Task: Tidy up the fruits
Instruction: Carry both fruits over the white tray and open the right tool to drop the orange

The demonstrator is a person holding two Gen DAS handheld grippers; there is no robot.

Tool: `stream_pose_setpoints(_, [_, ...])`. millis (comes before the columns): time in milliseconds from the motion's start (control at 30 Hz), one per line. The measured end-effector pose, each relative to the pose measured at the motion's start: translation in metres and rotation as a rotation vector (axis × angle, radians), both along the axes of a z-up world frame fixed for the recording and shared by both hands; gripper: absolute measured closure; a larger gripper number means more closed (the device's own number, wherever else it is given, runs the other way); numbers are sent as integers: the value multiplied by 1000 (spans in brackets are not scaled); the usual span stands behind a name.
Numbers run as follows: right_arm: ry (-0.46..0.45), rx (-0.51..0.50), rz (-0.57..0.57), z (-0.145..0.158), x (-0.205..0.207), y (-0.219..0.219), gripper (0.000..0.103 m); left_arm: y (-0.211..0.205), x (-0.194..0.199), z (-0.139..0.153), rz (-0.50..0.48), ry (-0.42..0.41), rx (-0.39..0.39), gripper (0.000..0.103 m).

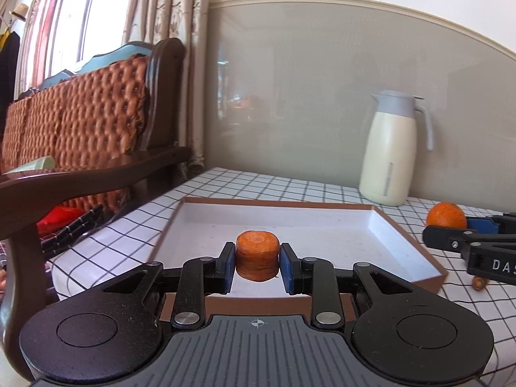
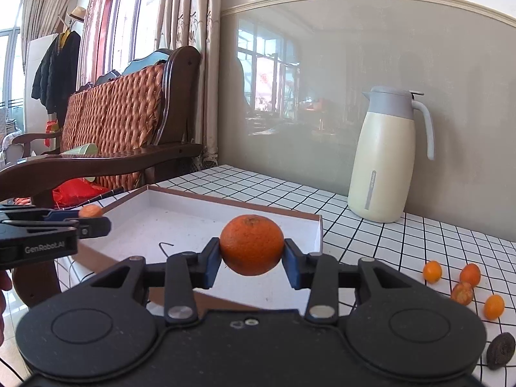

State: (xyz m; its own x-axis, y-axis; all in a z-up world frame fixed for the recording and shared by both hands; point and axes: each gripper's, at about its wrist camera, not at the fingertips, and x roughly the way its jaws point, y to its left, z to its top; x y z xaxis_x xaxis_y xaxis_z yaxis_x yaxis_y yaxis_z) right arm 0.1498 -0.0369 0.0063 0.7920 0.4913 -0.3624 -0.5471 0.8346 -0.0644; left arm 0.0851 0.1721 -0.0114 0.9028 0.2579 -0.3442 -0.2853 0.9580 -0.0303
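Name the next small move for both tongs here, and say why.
Probably lower both tongs and release inside the tray. The left tongs grip a carrot chunk above the tray's bare white floor, and the right tongs hold an orange over the same tray; neither piece rests on anything yet.

A cream jug [image 2: 383, 161] stands on the checked tablecloth [image 2: 403, 242] near a wooden sofa [image 2: 122, 119].
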Motion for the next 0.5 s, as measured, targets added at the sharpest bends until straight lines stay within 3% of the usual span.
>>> stream_pose_setpoints(500, [31,24,-33,-7,39,10,71,32,39,3,70,-1,-20,73])
